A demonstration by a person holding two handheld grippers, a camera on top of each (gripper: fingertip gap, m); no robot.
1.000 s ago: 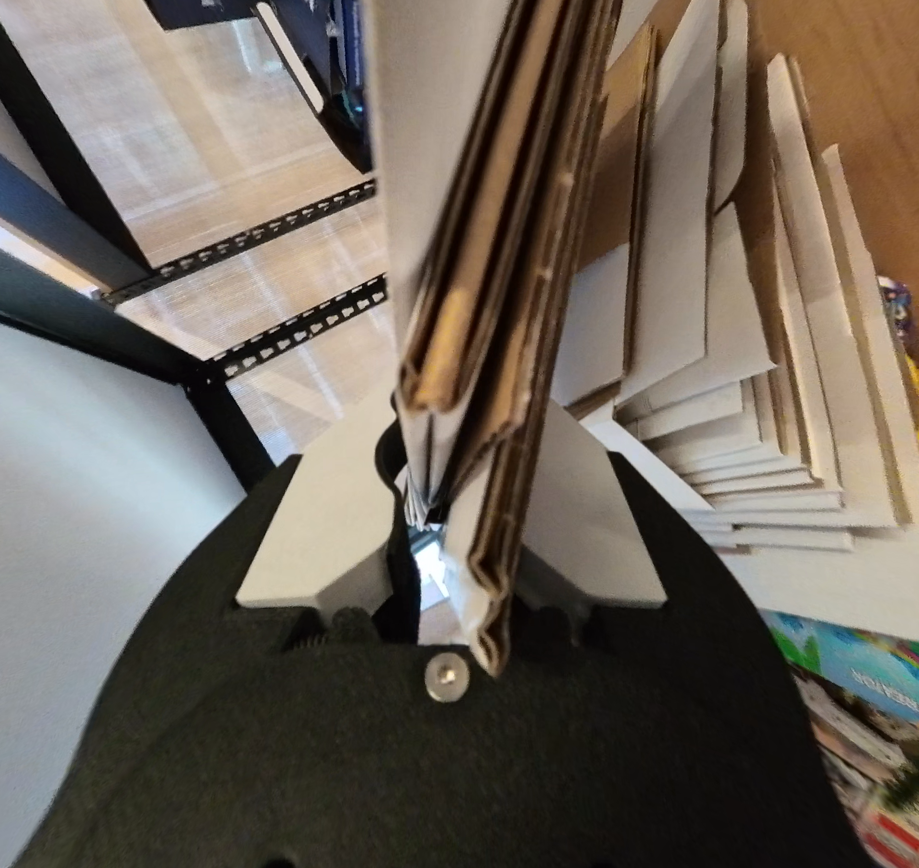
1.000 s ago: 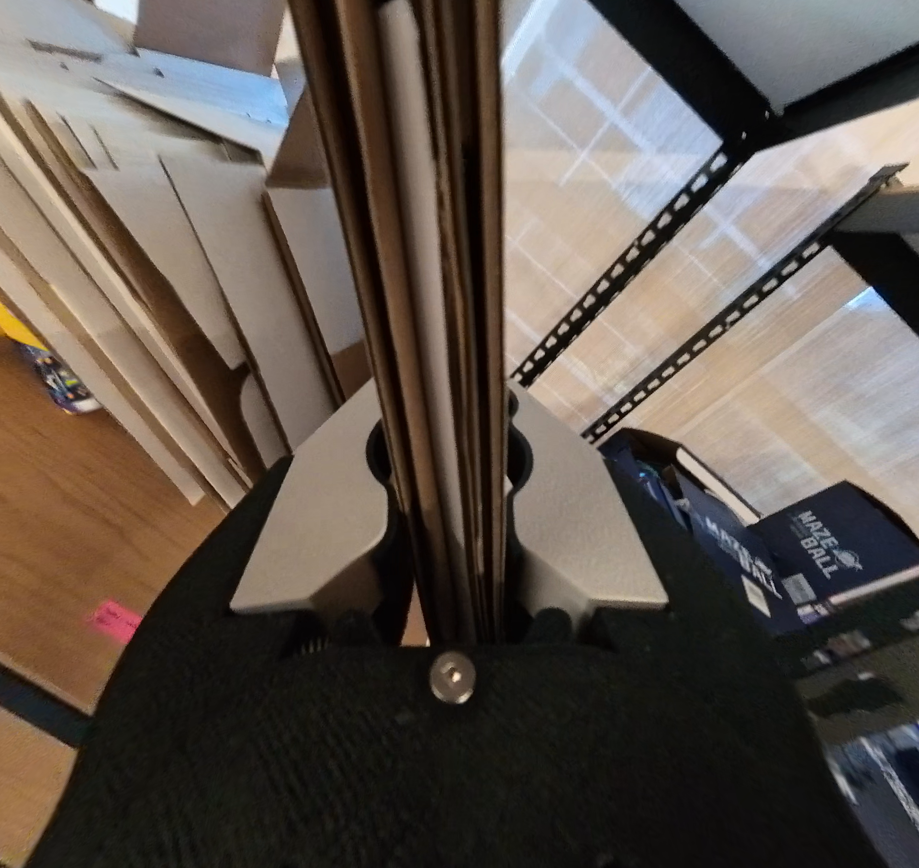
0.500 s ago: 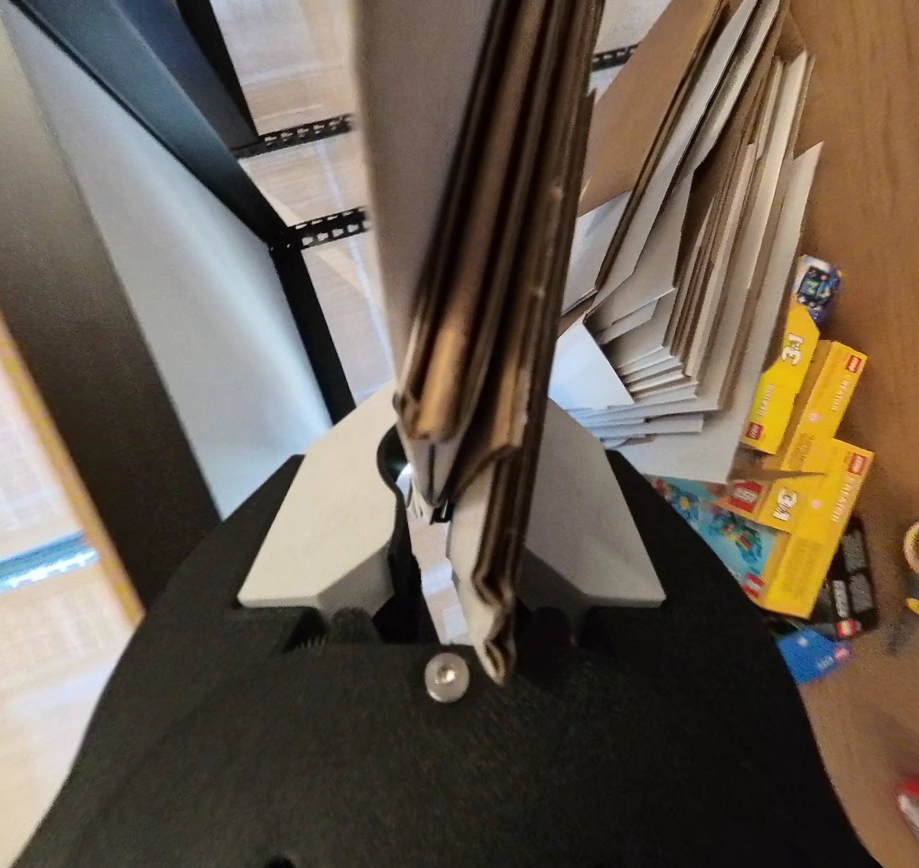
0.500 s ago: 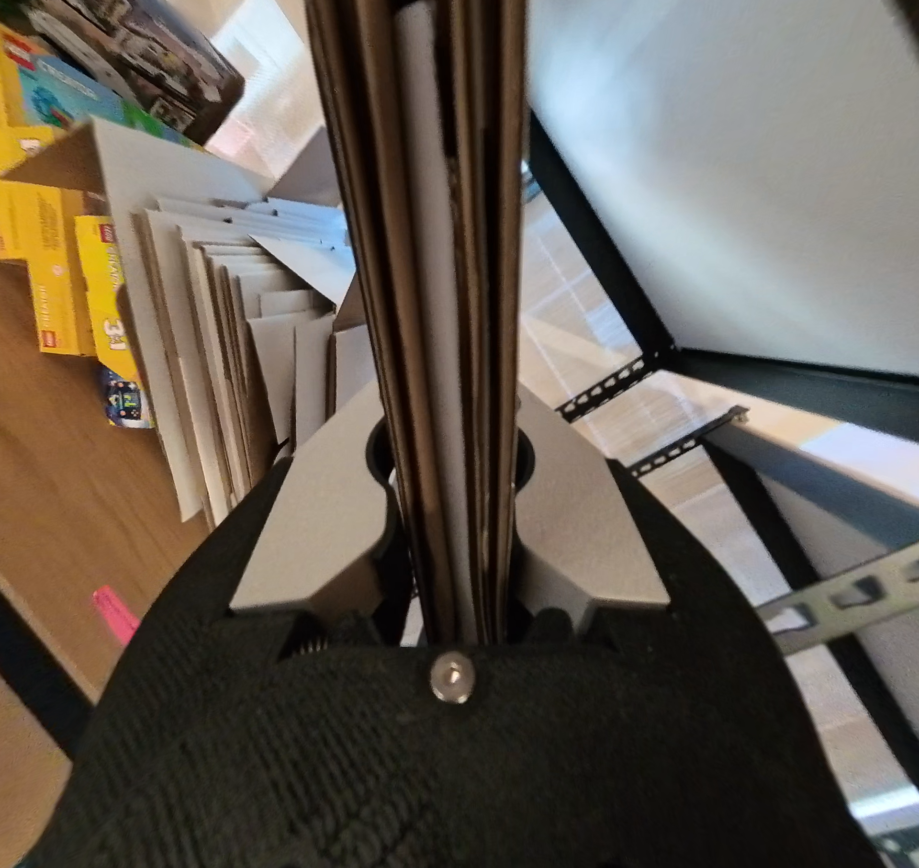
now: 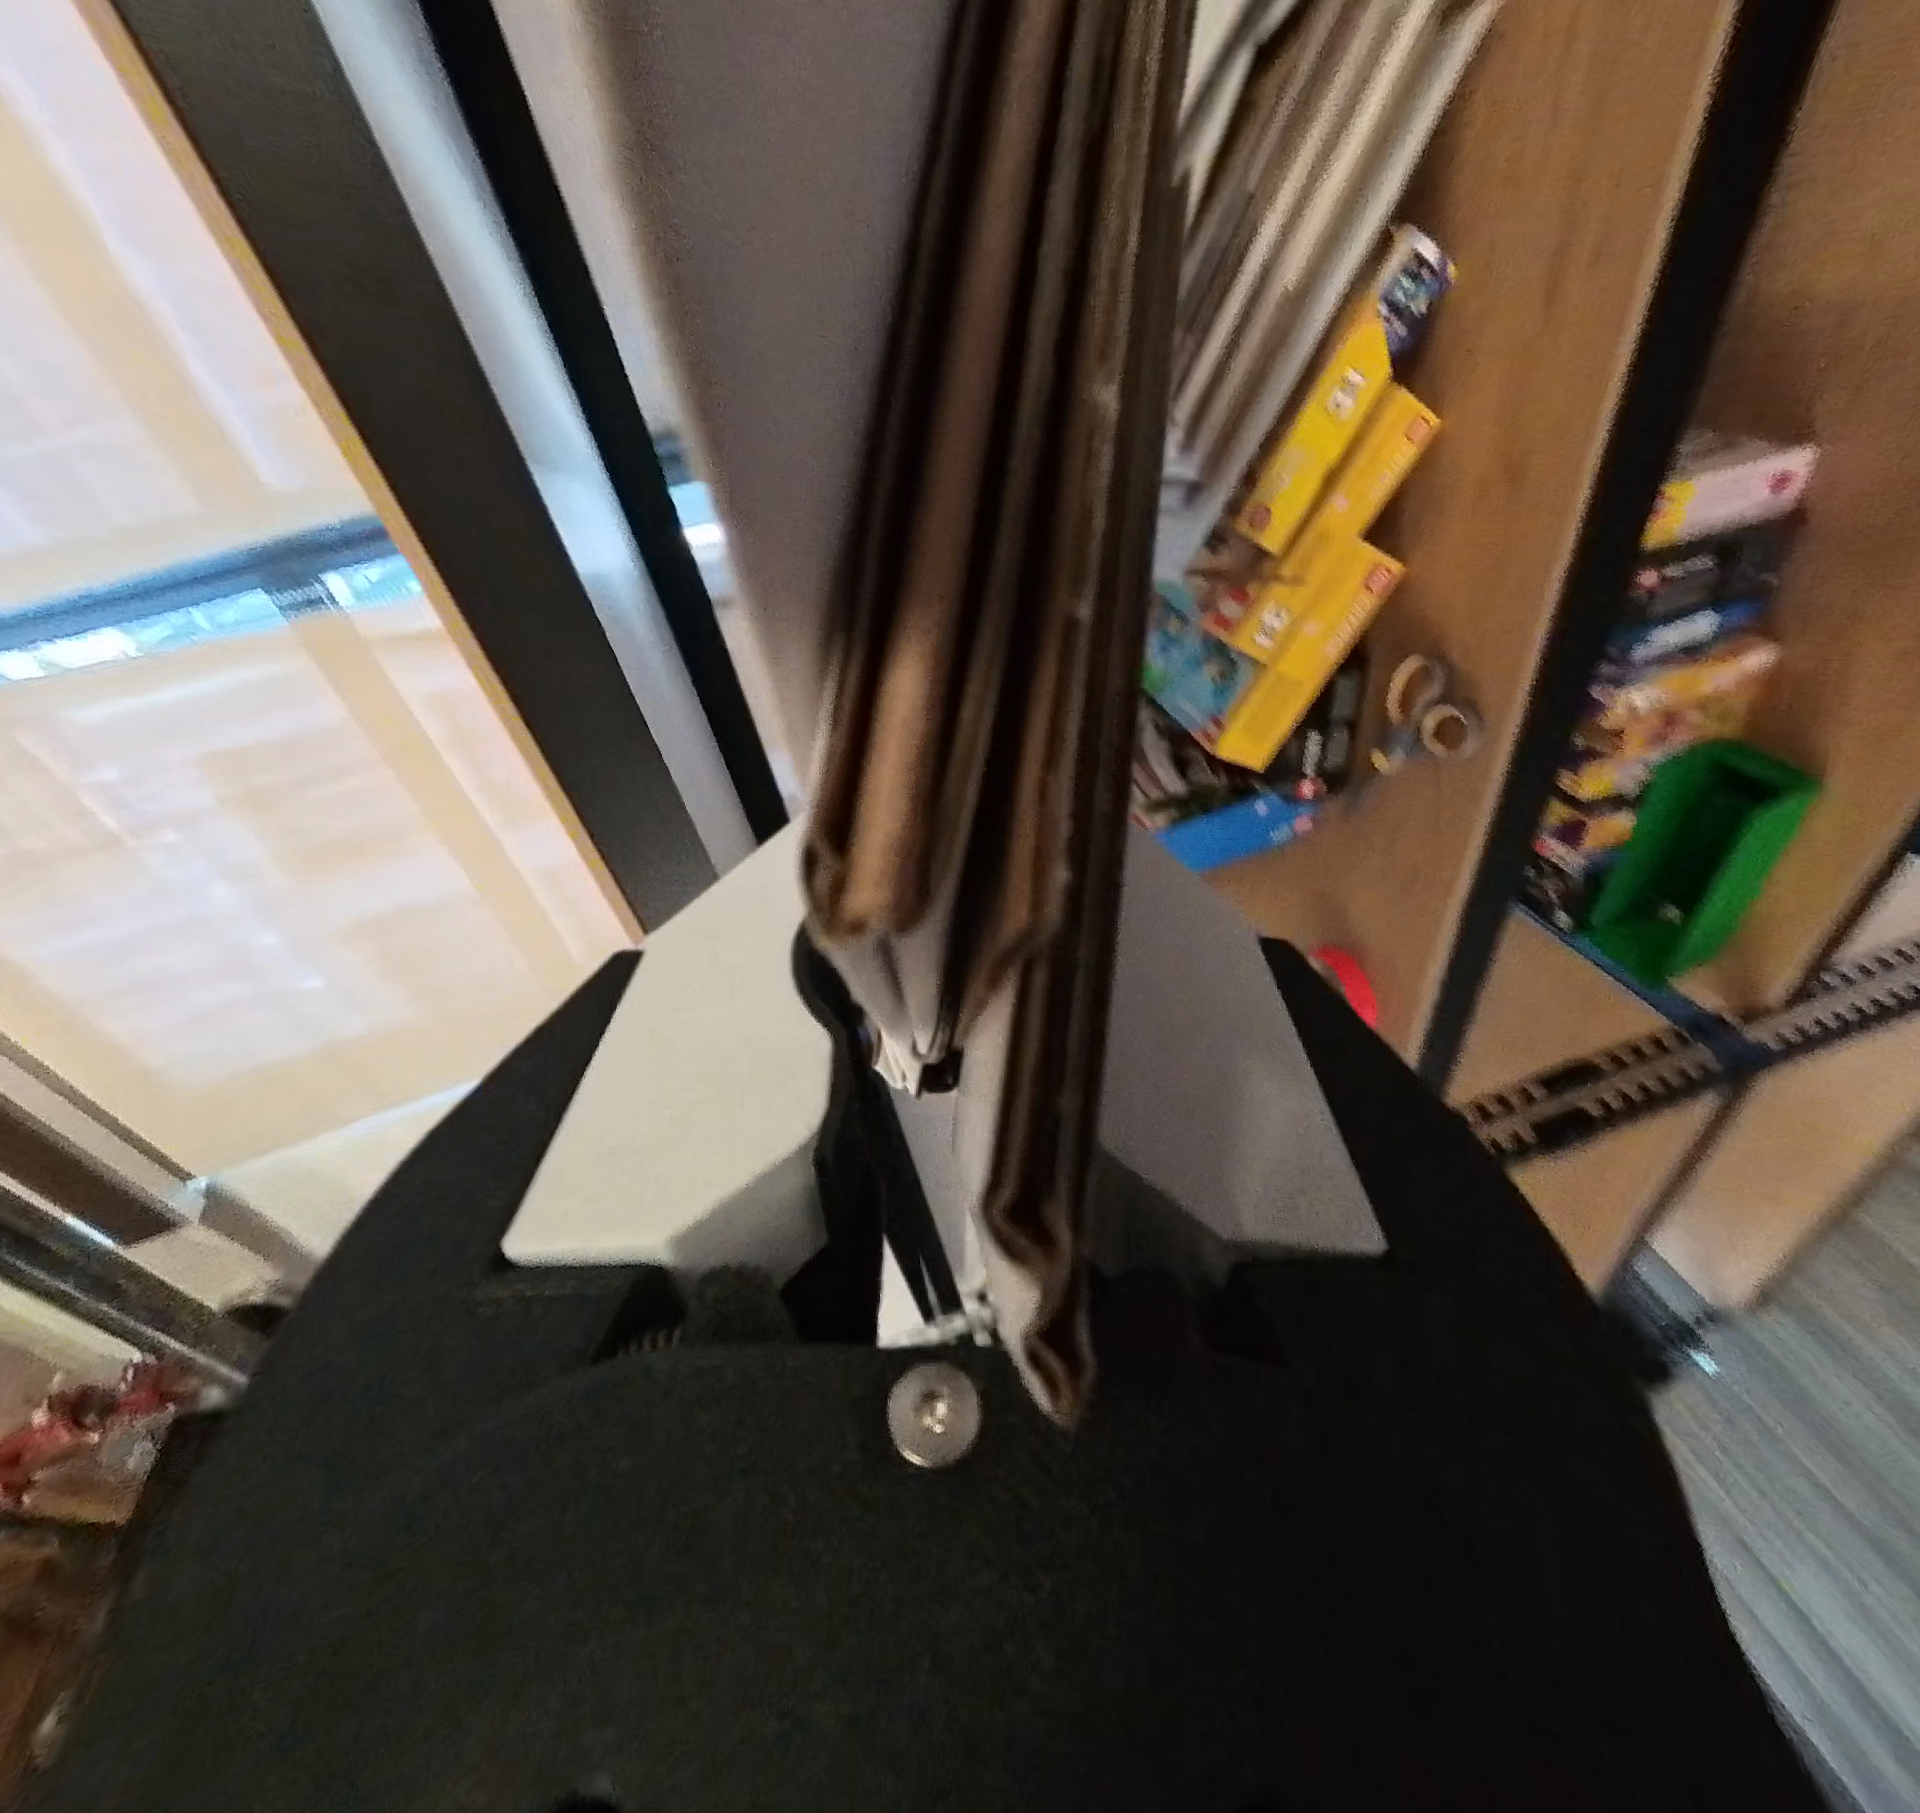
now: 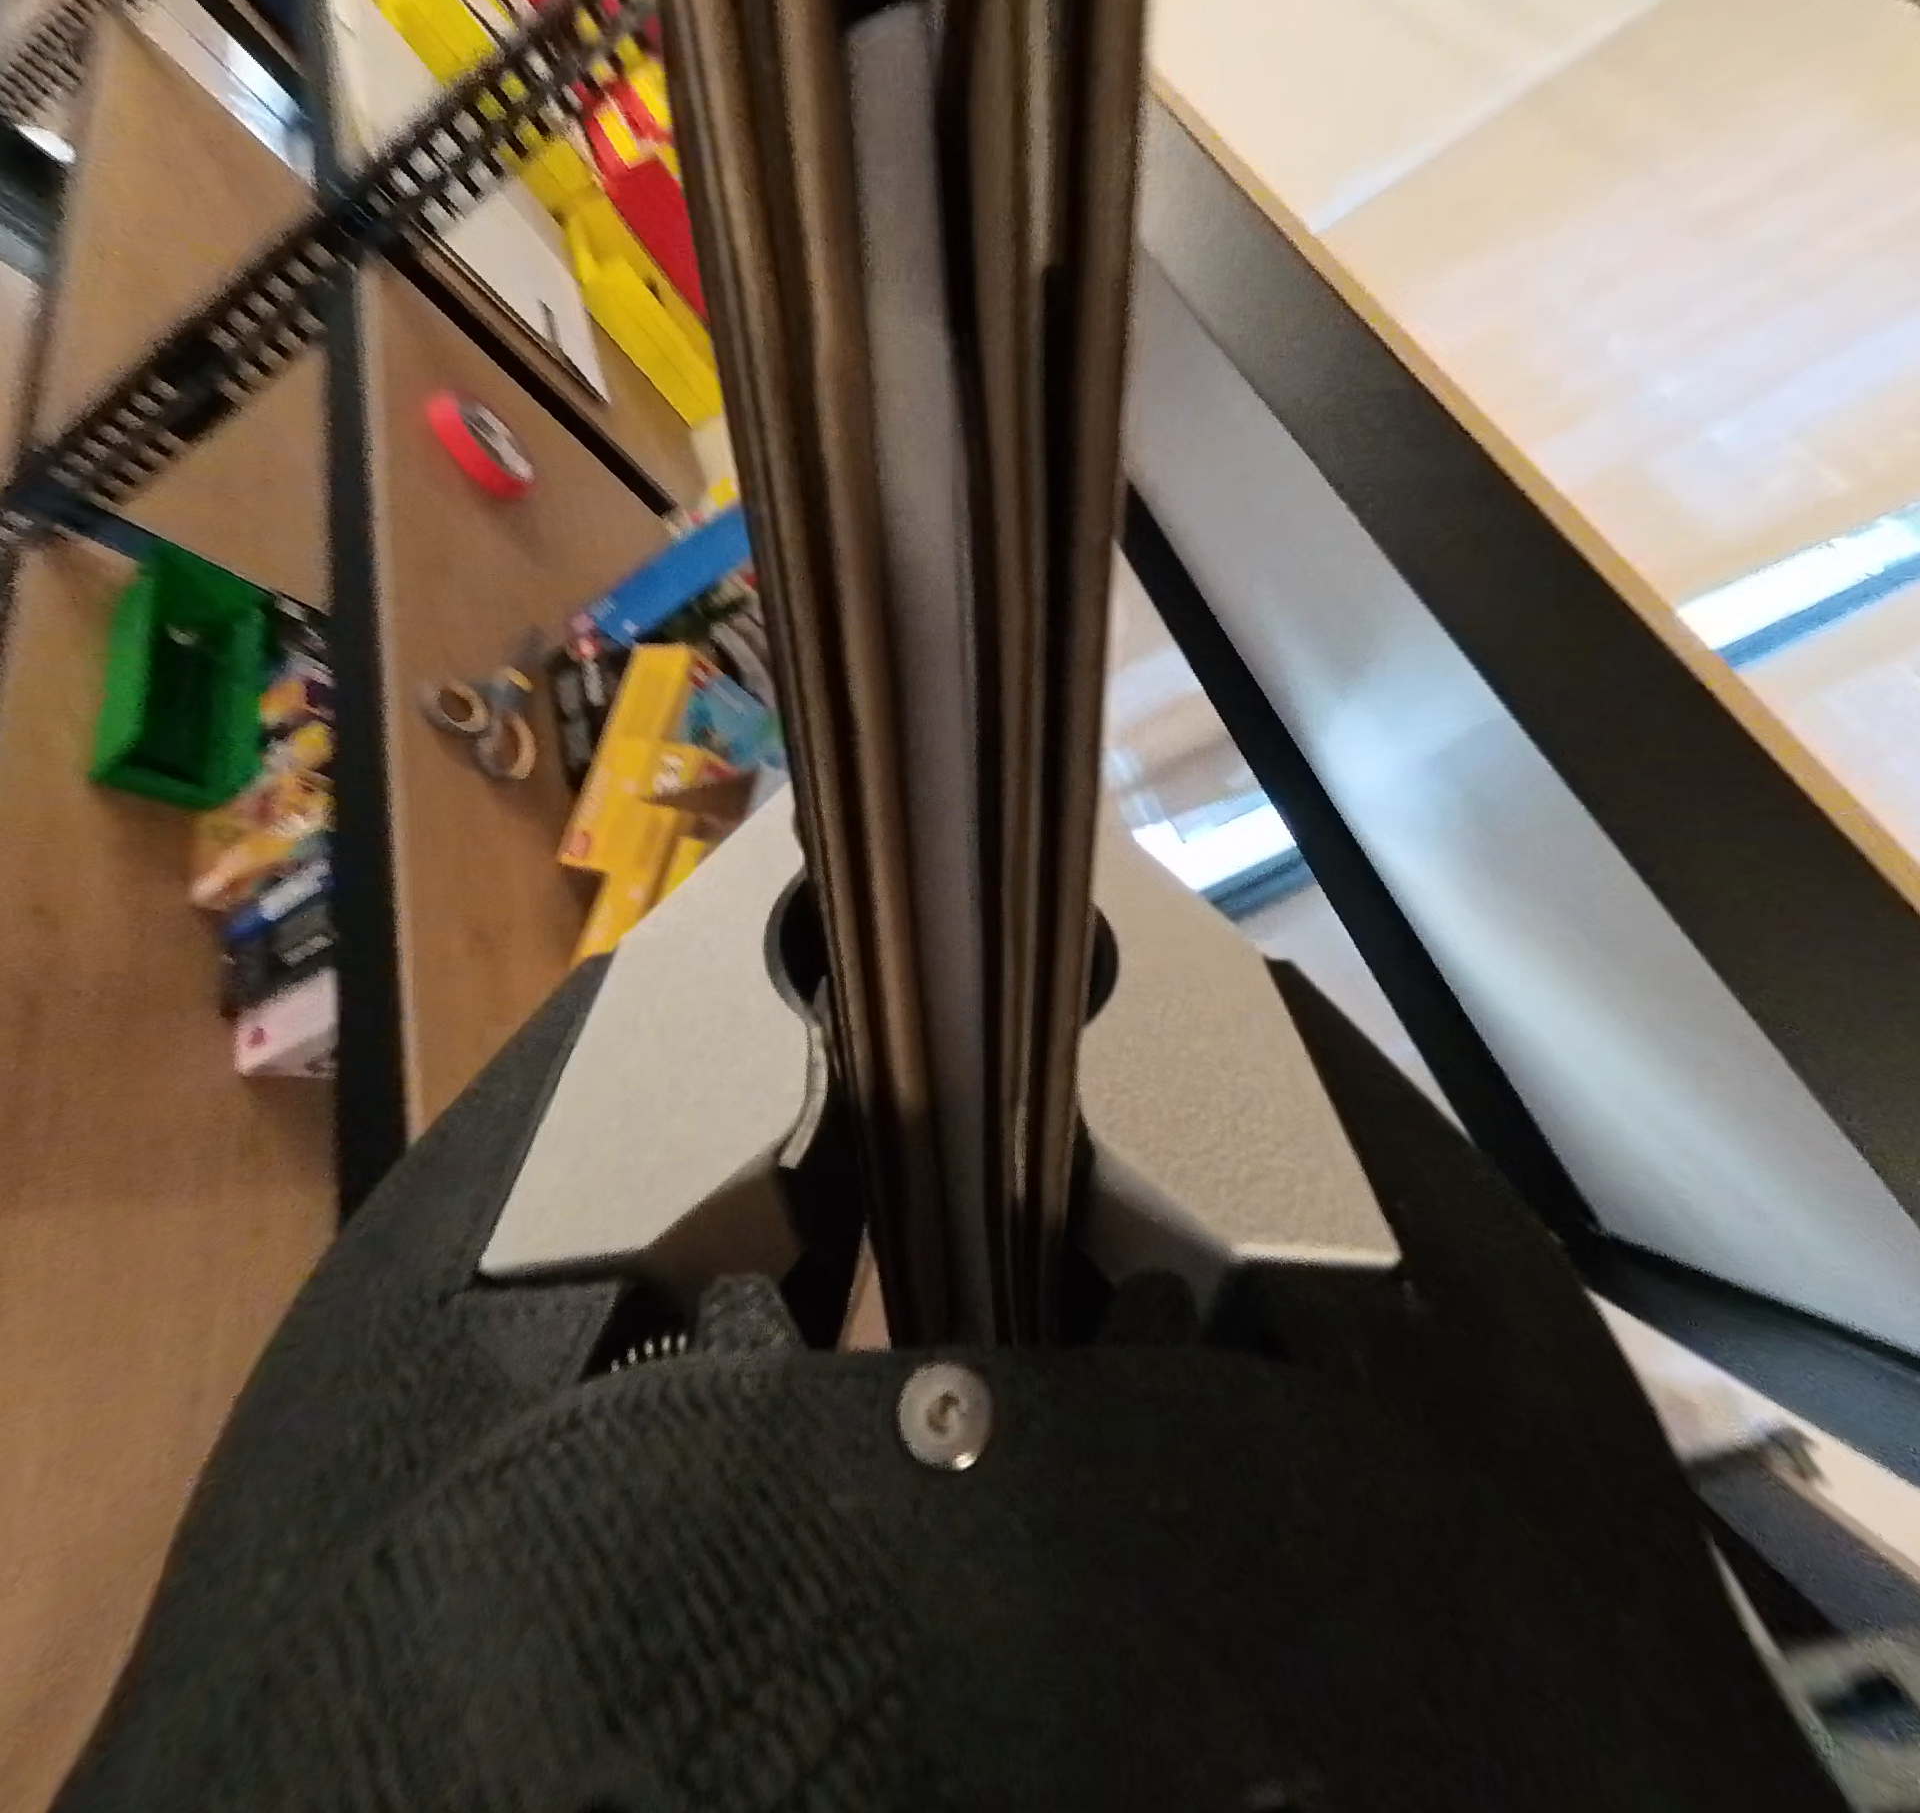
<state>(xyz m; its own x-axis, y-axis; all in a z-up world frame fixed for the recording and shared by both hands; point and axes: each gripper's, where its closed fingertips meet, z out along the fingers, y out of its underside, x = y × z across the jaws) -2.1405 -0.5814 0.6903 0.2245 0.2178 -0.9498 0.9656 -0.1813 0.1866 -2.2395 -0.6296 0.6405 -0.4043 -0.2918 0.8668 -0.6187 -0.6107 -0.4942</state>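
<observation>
Cardboard sheets fill both clamped grippers, left gripper and right gripper, hiding their tips.

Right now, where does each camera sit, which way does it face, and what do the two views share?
Left wrist view: on the left gripper, looking along its grey fingers, shut on a flattened cardboard stack; yellow boxes on wooden shelving to the right.
Right wrist view: on the right gripper, shut on the same kind of stack; shelving to the left.
Shared: green bin, red tape roll, yellow boxes. No hand visible.
</observation>
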